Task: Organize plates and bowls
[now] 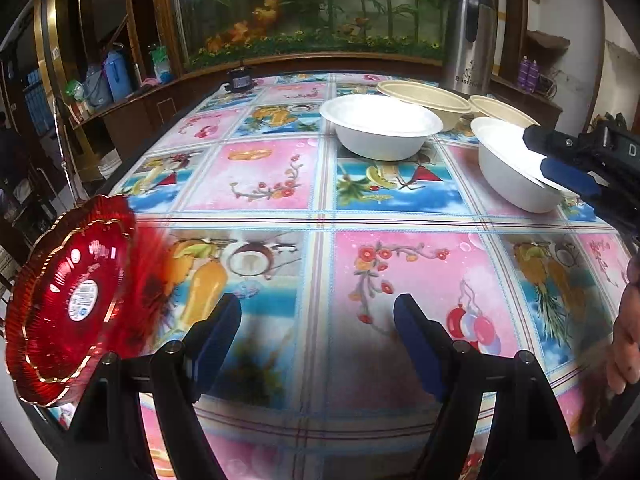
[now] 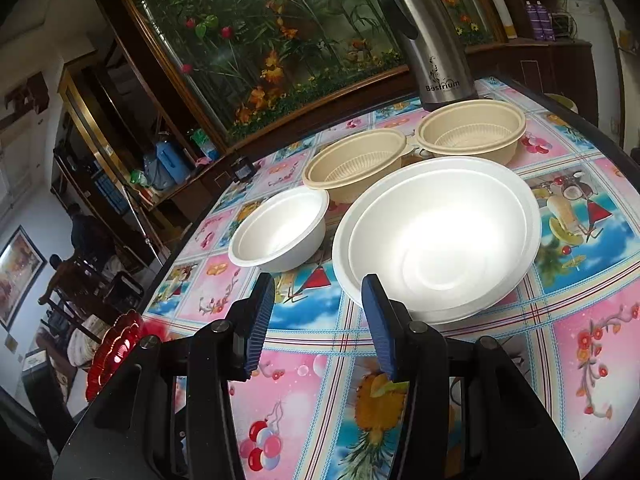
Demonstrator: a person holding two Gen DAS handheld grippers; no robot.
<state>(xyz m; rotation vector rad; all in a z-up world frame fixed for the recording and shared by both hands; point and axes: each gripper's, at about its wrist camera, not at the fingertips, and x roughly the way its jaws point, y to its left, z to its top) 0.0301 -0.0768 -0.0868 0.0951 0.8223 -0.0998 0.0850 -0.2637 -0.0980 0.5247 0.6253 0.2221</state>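
Observation:
Two stacked red scalloped plates [image 1: 72, 304] lie at the table's left edge, left of my open, empty left gripper [image 1: 318, 320]; they also show in the right wrist view [image 2: 114, 354]. A white bowl [image 1: 380, 126] stands mid-table. A second white bowl [image 1: 512, 168] is at the right, tilted, with my right gripper [image 1: 540, 152] straddling its near rim. In the right wrist view that gripper [image 2: 318, 292] is open, its right finger [image 2: 378, 320] over the rim of this bowl [image 2: 436, 236]; contact is unclear. The other white bowl [image 2: 278, 230] and two beige bowls [image 2: 356, 164] [image 2: 472, 130] stand behind.
A steel thermos jug [image 2: 430, 36] stands at the table's far edge behind the beige bowls. A small dark object [image 1: 240, 80] sits at the far left corner. The table [image 1: 280, 184] has a colourful patterned cloth. A wooden planter cabinet runs behind it.

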